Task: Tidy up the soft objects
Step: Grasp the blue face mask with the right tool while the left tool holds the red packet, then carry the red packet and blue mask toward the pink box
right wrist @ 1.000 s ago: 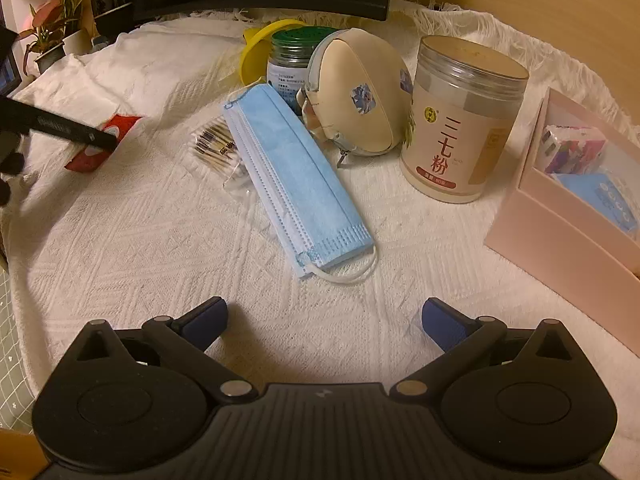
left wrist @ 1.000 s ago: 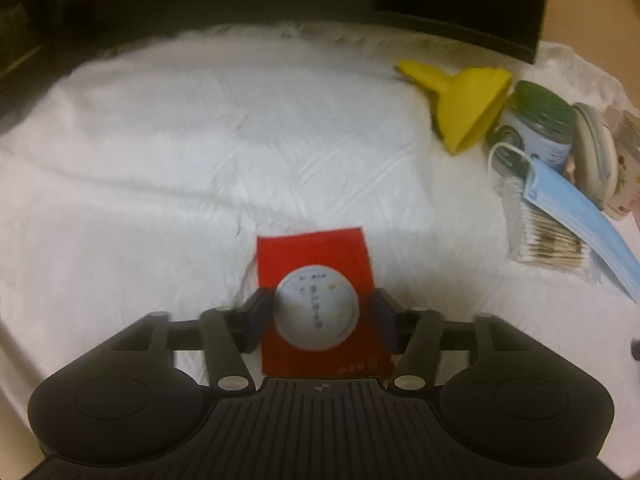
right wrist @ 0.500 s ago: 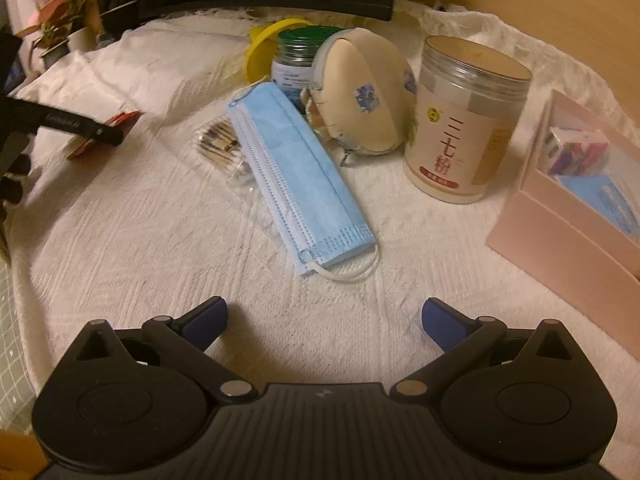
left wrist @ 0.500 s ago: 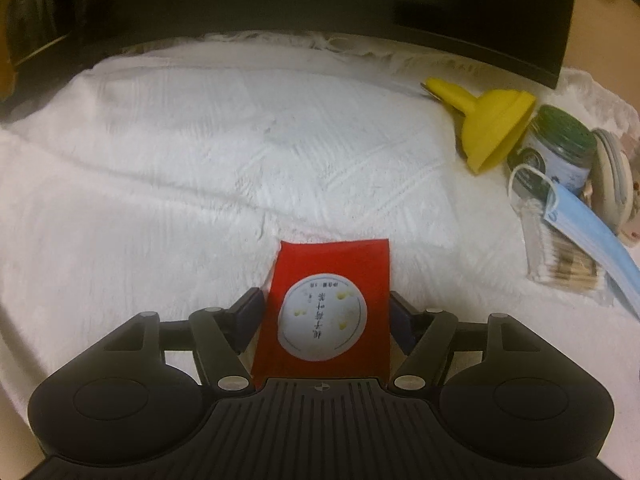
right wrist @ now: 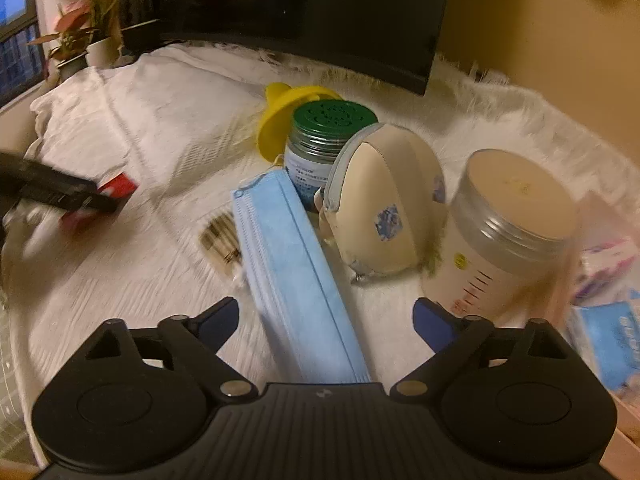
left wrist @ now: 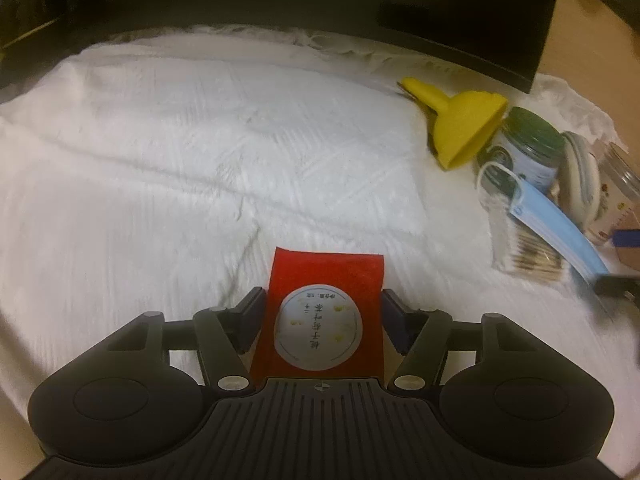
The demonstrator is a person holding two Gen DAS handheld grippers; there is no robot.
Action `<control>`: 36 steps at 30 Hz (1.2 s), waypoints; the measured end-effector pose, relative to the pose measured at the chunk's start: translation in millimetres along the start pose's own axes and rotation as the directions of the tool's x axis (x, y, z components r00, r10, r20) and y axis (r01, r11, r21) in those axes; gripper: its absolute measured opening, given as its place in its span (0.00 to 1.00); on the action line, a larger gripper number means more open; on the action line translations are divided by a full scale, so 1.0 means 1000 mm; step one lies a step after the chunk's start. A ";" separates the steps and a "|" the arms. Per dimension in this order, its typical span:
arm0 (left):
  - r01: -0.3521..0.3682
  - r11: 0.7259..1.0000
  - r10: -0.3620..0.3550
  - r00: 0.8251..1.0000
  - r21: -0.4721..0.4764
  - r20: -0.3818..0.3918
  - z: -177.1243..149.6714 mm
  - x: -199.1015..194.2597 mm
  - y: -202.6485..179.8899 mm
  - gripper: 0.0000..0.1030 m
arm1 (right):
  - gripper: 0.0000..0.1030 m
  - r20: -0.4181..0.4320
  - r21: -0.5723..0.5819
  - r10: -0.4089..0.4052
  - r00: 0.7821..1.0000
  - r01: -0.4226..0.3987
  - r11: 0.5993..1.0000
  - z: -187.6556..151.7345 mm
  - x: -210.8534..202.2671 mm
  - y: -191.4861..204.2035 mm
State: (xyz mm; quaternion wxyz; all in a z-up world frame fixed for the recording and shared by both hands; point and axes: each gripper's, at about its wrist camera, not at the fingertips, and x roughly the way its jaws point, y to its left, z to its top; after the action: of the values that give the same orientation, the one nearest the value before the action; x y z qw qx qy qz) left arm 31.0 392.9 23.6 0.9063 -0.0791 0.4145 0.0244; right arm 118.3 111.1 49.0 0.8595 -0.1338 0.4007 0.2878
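My left gripper is shut on a red sachet with a round white label, held above the white cloth. The sachet also shows in the right wrist view, gripped by the left gripper. My right gripper is open, its fingers on either side of a blue face mask that lies flat on the cloth. The mask also shows in the left wrist view. A beige round pouch stands just beyond the mask.
A green-lidded jar, a yellow funnel and a tall silver-lidded jar stand behind the mask. A packet of cotton swabs lies left of it. A pink box is at right. A dark monitor stands behind.
My right gripper has moved forward and down, so the mask now lies between its open fingers. My left gripper has lifted the sachet and carried it a little toward the right.
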 end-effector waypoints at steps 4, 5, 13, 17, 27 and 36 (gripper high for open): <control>0.009 1.000 -0.009 1.000 -0.018 0.006 -0.005 -0.010 -0.003 0.54 | 0.31 -0.079 0.010 0.038 0.996 -0.037 0.999 0.008 0.016 0.006; 0.014 1.000 -0.014 1.000 -0.018 0.006 -0.006 -0.011 -0.003 0.54 | 0.20 -0.075 -0.003 0.052 0.996 -0.053 0.999 0.009 0.012 0.009; 0.033 0.998 -0.031 0.999 -0.058 0.029 -0.010 -0.024 0.002 0.52 | 0.11 0.022 -0.043 0.073 0.997 -0.072 0.997 0.025 -0.039 0.028; 0.048 0.998 -0.044 0.996 -0.049 0.080 0.005 -0.040 -0.008 0.52 | 0.11 0.058 -0.052 0.063 0.996 -0.060 0.997 0.032 -0.060 0.032; 0.203 0.977 -0.212 0.942 0.063 0.260 0.120 -0.068 -0.076 0.52 | 0.10 0.254 0.054 -0.054 0.966 0.042 0.998 0.070 -0.137 -0.016; 0.422 0.871 -0.479 0.843 0.251 0.245 0.194 -0.061 -0.203 0.53 | 0.10 0.397 0.249 -0.301 0.867 0.214 0.945 0.059 -0.245 -0.111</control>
State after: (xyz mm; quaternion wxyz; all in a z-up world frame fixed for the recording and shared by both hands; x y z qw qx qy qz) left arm 158.3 225.4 219.9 0.9418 -0.0848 0.2421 -0.2175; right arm 95.9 -45.1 274.5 0.9661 -0.0342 0.2062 0.1512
